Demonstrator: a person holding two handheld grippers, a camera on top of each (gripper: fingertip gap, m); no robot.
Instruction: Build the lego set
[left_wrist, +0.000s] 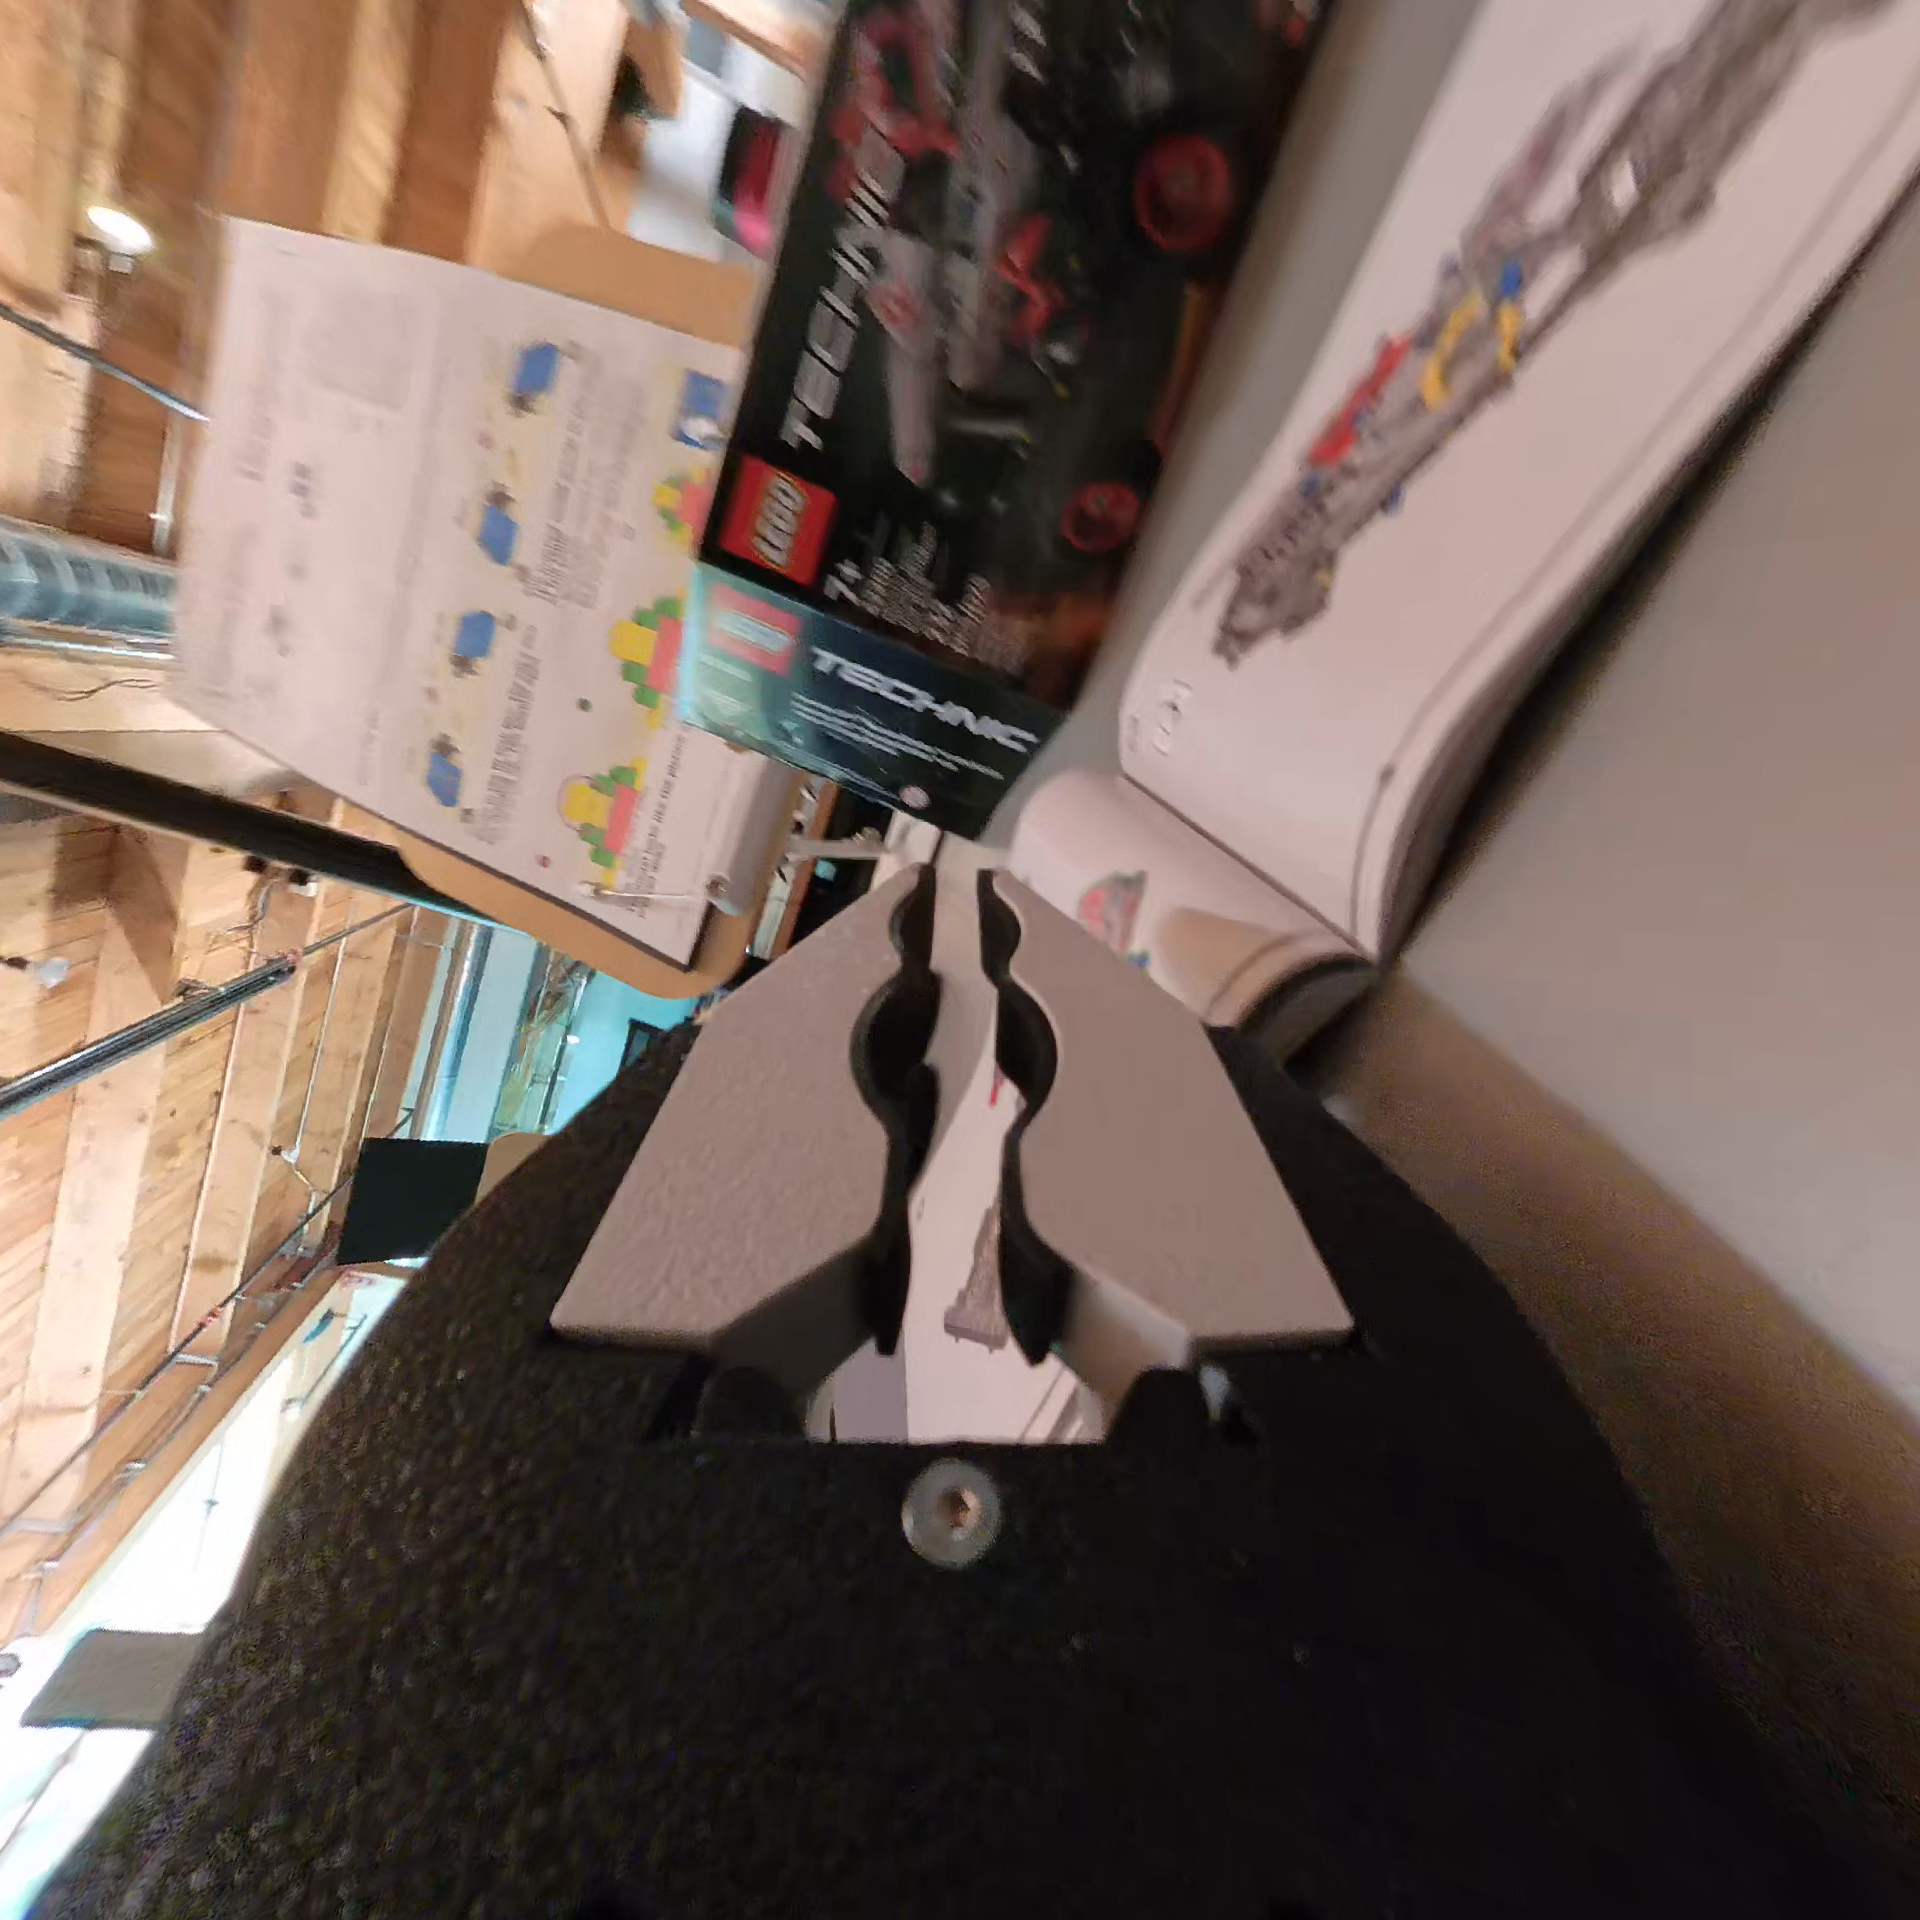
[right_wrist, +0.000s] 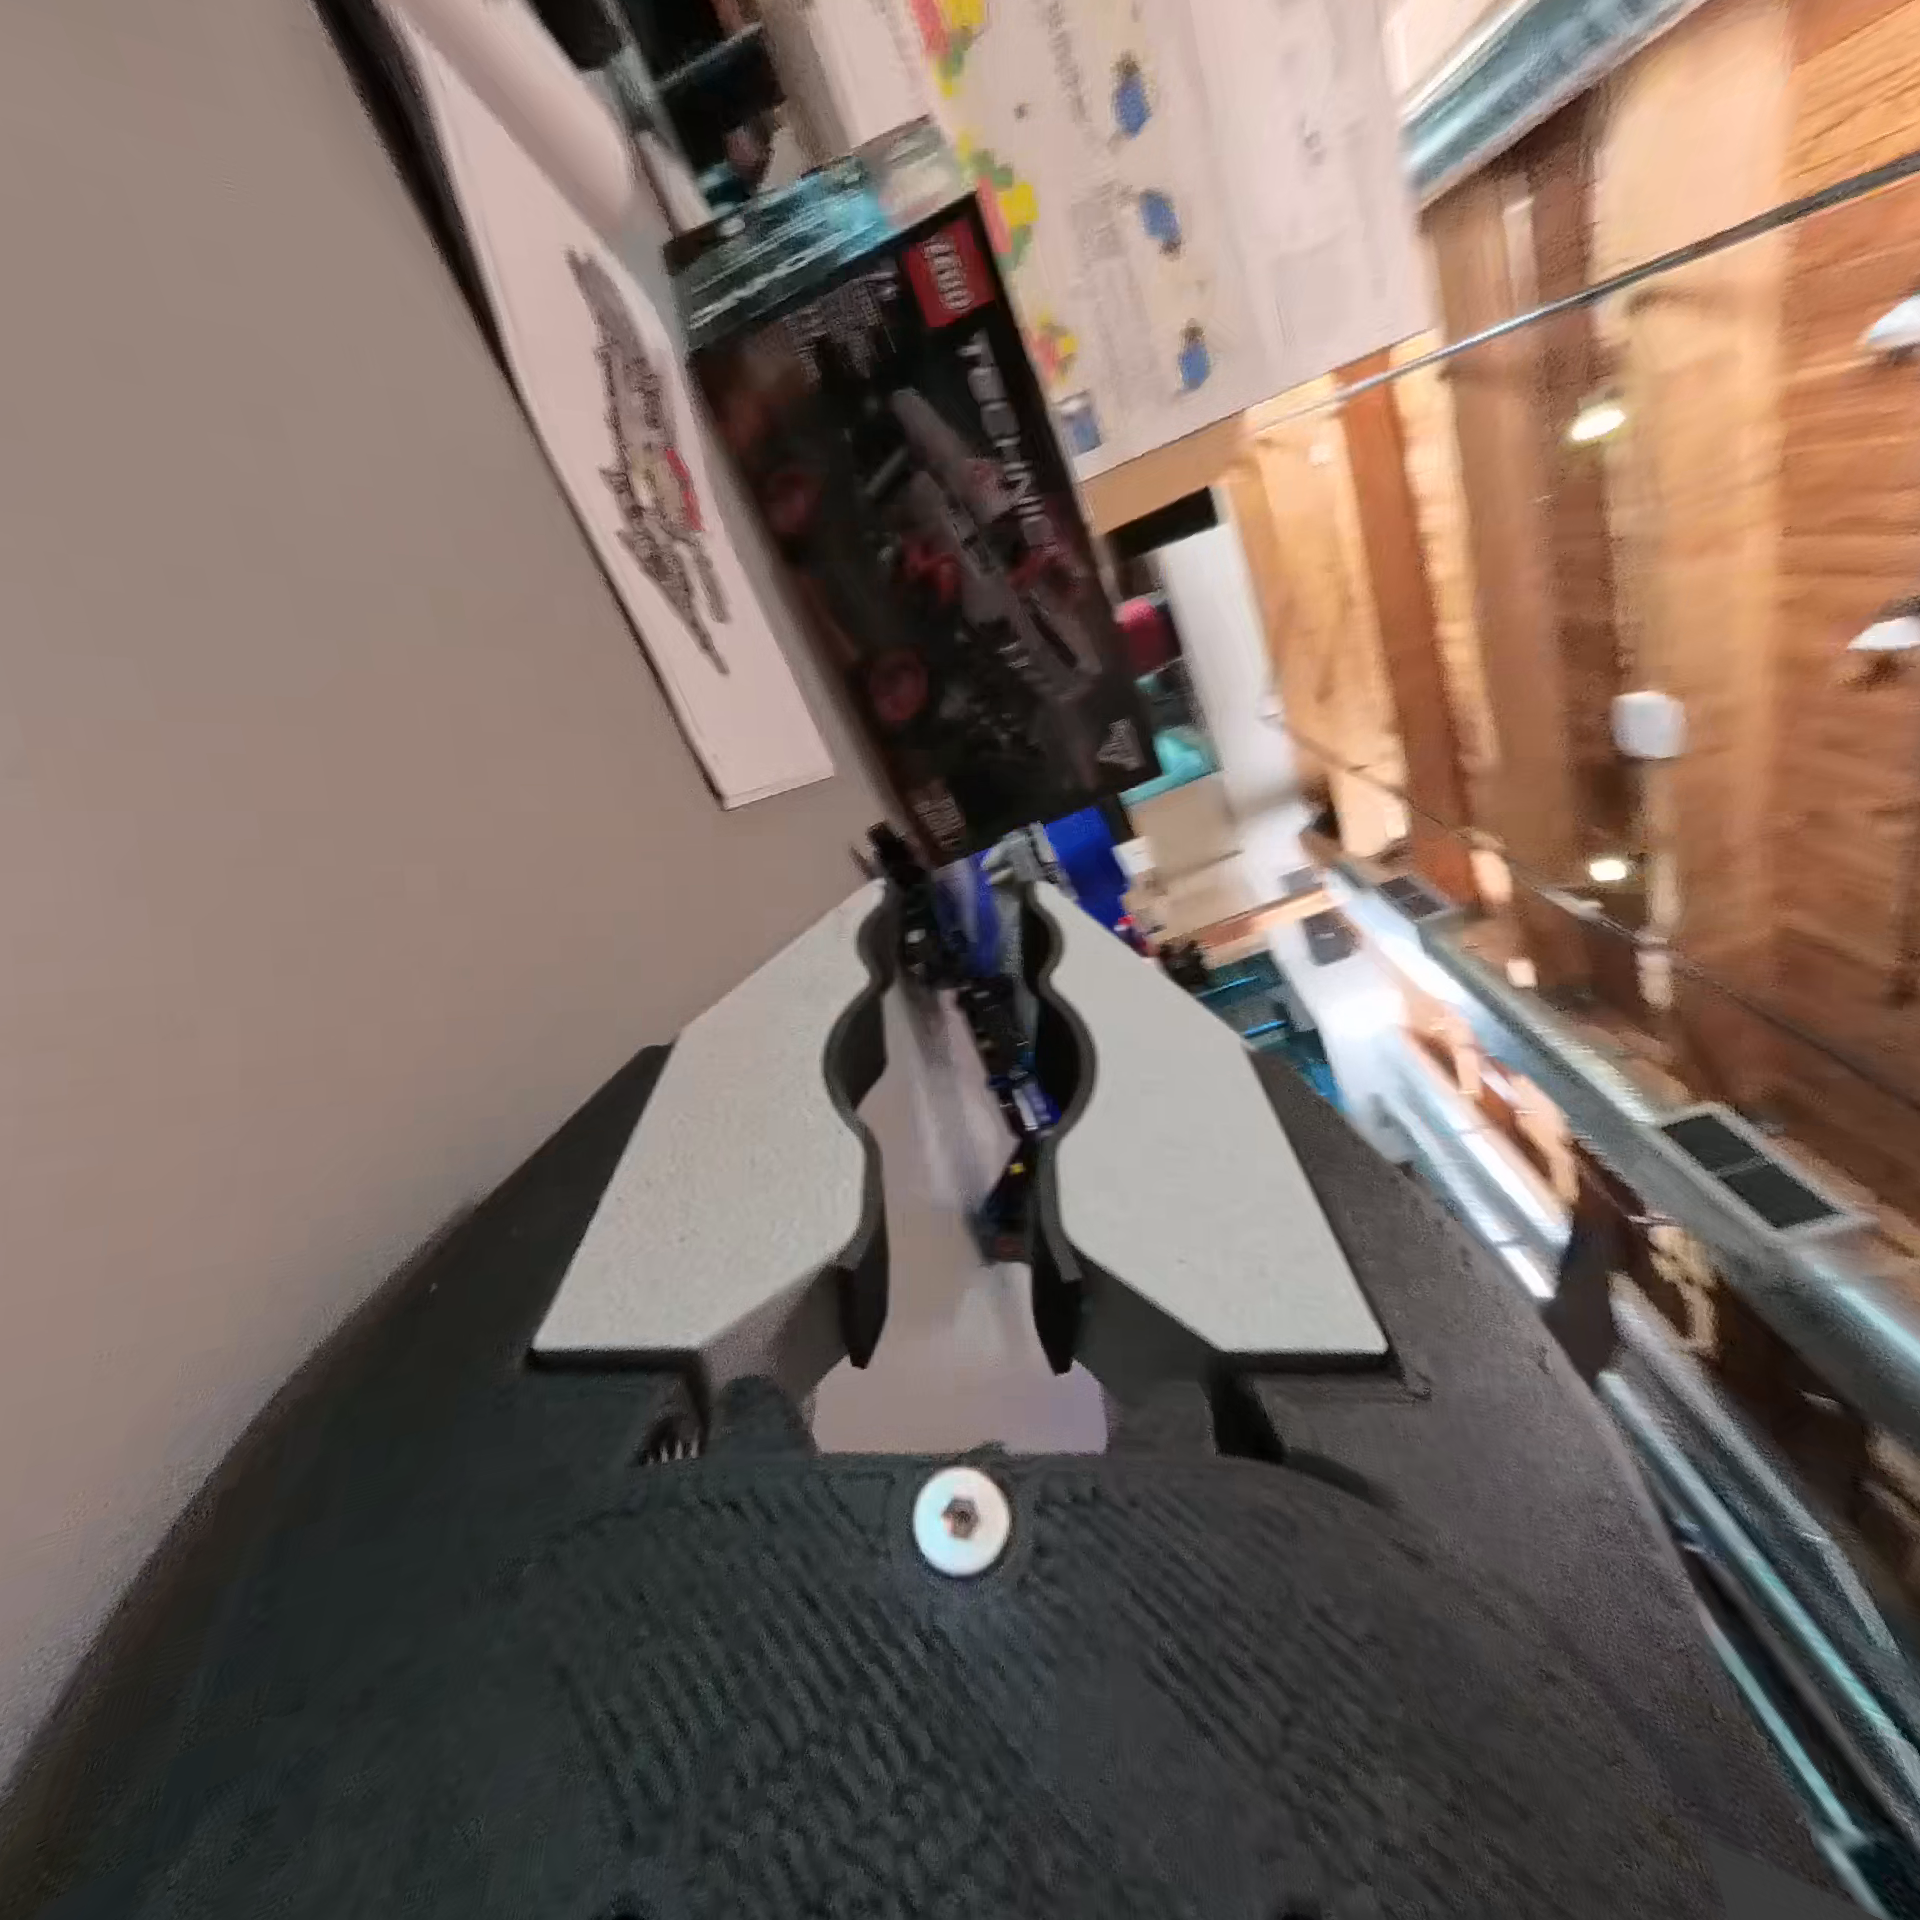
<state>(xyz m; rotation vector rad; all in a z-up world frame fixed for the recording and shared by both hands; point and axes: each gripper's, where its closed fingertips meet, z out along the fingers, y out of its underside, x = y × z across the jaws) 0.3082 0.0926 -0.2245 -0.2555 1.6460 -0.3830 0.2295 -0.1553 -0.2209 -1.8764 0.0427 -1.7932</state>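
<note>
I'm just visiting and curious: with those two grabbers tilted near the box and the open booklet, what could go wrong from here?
Both views are blurred and tilted, so aim may be poor. The upright set box stands right beside the open instruction booklet; a swing of the left gripper might topple it. The right gripper points at small dark pieces near the box; it could scatter them.

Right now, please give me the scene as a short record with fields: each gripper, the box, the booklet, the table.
left gripper: narrow gap between the fingers, nothing gripped
right gripper: narrow gap, nothing clearly gripped; dark Lego parts lie beyond its tips
box: dark, standing on the table, behind the booklet
booklet: open, lying flat
table: grey
printed sheet: behind the box
</note>
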